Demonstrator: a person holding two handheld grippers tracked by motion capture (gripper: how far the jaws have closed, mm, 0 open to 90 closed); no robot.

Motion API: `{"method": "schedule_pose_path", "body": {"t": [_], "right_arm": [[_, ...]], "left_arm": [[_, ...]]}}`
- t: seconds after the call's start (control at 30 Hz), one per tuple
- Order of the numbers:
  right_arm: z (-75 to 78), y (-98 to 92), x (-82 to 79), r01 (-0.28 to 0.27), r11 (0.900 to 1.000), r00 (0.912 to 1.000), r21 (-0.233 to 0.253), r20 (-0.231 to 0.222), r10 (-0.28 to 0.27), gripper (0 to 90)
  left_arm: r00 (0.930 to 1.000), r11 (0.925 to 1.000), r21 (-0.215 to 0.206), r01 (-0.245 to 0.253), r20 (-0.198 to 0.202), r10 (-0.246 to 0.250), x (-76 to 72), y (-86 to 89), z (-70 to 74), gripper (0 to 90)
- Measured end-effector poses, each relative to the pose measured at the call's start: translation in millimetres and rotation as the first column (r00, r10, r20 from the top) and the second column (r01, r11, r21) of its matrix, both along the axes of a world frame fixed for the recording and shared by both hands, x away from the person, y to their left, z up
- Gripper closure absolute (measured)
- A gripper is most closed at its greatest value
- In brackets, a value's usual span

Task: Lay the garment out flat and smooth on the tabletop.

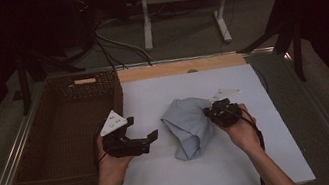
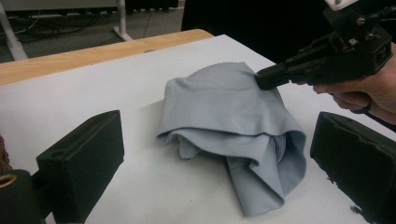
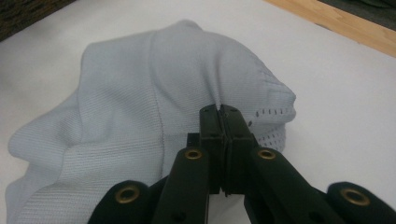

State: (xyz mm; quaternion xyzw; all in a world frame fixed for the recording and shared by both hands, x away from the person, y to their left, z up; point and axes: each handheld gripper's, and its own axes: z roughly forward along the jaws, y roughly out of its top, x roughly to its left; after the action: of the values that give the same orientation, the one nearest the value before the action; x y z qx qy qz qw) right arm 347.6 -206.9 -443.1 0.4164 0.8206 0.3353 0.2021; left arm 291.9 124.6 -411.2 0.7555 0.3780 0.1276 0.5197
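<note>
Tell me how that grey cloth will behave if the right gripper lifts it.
The cloth lies crumpled in soft folds, so it will probably hang limp and unfold. The right gripper pinches just one ridge, so the rest likely trails on the table. The ribbed knit probably won't slip.

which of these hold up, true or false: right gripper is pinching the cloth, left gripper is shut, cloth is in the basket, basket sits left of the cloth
The right gripper is pinching the grey cloth: true, its jaws are closed on a fold.
The left gripper is shut: false, its jaws stand wide apart, short of the cloth.
The cloth is in the wicker basket: false, it lies bunched on the white table.
The basket sits left of the cloth: true, at the table's left edge.
</note>
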Motion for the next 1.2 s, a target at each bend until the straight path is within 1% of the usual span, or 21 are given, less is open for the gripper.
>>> {"method": "schedule_pose_path", "body": {"t": [0.1, 0.33, 0.57, 0.73, 0.87, 1.03, 1.07, 1.1, 1.13, 1.2], "right_arm": [[-0.3, -7.5, -4.2, 0.015, 1.000, 0.9999, 0.013, 0.000, -0.015, 89.4], [-3.3, -26.0, -13.9, 0.049, 0.999, 0.9988, 0.015, 0.002, -0.049, 89.2], [-7.7, -42.8, -23.9, 0.098, 0.995, 0.9952, 0.027, 0.000, -0.098, 89.2], [-11.5, -52.4, -30.2, 0.119, 0.993, 0.9929, 0.017, 0.001, -0.119, 89.0], [-15.1, -59.0, -32.7, 0.139, 0.990, 0.9903, 0.008, -0.008, -0.139, 88.9], [-19.5, -64.7, -32.3, 0.179, 0.984, 0.9835, -0.010, -0.027, -0.179, 87.8], [-19.9, -65.6, -32.1, 0.186, 0.982, 0.9820, -0.011, -0.030, -0.186, 85.3], [-19.7, -66.3, -32.3, 0.200, 0.980, 0.9794, -0.014, -0.022, -0.201, 78.3], [-18.8, -67.3, -32.5, 0.213, 0.977, 0.9769, -0.013, -0.016, -0.213, 73.7], [-15.7, -69.4, -33.3, 0.225, 0.974, 0.9744, 0.012, -0.005, -0.225, 63.3]], "left_arm": [[1.0000, 1.0000, 0.000, -0.001, -0.001, 0.001, 0.0, 0.0, 0.0, 4.5], [1.0000, 1.0000, 0.004, -0.001, 0.000, 0.001, -0.1, -0.4, -0.1, 4.5], [1.0000, 1.0000, 0.006, 0.000, 0.000, 0.000, -0.2, -0.5, -0.2, 4.6], [1.0000, 1.0000, 0.007, 0.000, 0.000, 0.000, -0.2, -0.5, -0.2, 4.6], [1.0000, 1.0000, 0.009, 0.000, 0.000, 0.000, -0.3, -0.8, -0.3, 4.5], [1.0000, 1.0000, 0.009, 0.000, 0.001, 0.000, -0.4, -0.7, -0.3, 4.6], [1.0000, 1.0000, 0.010, 0.000, 0.000, 0.000, -0.3, -0.8, -0.3, 4.5], [1.0000, 1.0000, 0.010, 0.000, 0.000, 0.000, -0.3, -0.9, -0.3, 4.5], [1.0000, 0.9999, 0.010, 0.001, 0.000, -0.001, -0.3, -0.9, -0.3, 4.5], [1.0000, 0.9999, 0.010, 0.000, 0.000, 0.000, -0.3, -0.9, -0.4, 4.6]]}}
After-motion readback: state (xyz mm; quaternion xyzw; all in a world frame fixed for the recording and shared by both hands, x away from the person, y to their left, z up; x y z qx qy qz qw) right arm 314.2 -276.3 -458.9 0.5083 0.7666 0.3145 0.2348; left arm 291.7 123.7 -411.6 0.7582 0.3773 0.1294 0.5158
